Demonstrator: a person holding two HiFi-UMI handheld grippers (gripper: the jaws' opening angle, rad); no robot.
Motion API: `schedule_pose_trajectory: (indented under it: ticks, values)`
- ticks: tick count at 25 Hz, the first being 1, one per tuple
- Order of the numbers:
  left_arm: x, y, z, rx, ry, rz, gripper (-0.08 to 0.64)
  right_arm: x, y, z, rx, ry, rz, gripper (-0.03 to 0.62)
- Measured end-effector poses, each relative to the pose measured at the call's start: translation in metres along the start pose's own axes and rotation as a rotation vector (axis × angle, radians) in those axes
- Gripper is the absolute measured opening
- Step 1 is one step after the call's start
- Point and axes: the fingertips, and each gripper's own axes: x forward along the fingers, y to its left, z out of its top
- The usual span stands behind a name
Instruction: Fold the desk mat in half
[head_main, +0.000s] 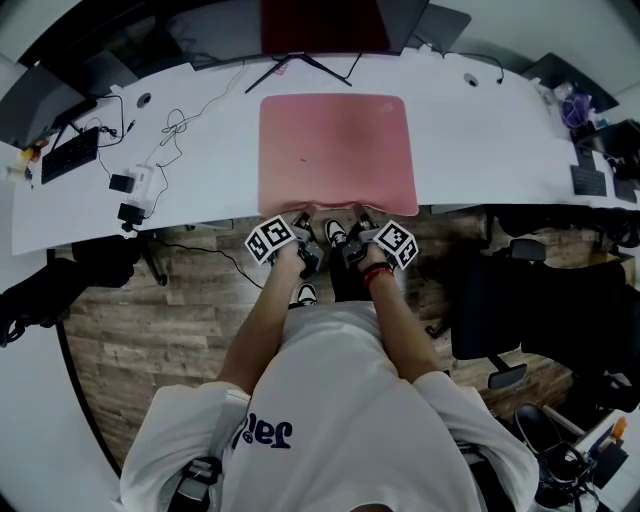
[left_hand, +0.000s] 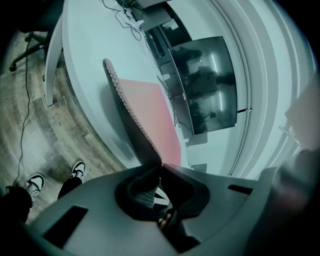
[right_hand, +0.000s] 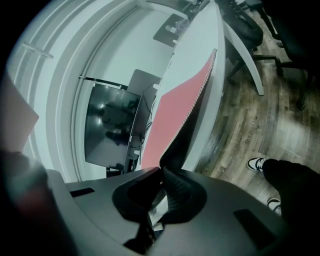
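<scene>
The pink mat lies mid-frame on the white table, its near edge pinched by the left tool and the right tool; a wooden floor shows below.

Desk mat lies on desk, keyboard far left of it

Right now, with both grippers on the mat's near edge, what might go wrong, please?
Left gripper and right gripper pinch the desk mat close together at mid-edge, so its free corners may sag and fold crooked. The monitor stand legs sit beyond the far edge; a carried-over edge could snag there.
</scene>
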Motion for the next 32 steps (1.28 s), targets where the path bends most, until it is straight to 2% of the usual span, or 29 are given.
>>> schedule_pose_trajectory:
  ticks: [32]
  values:
    - [0.042,-0.011,0.036,-0.013,-0.030,0.020,0.032,0.049,0.016,0.026,-0.008,0.044,-0.015,0.029]
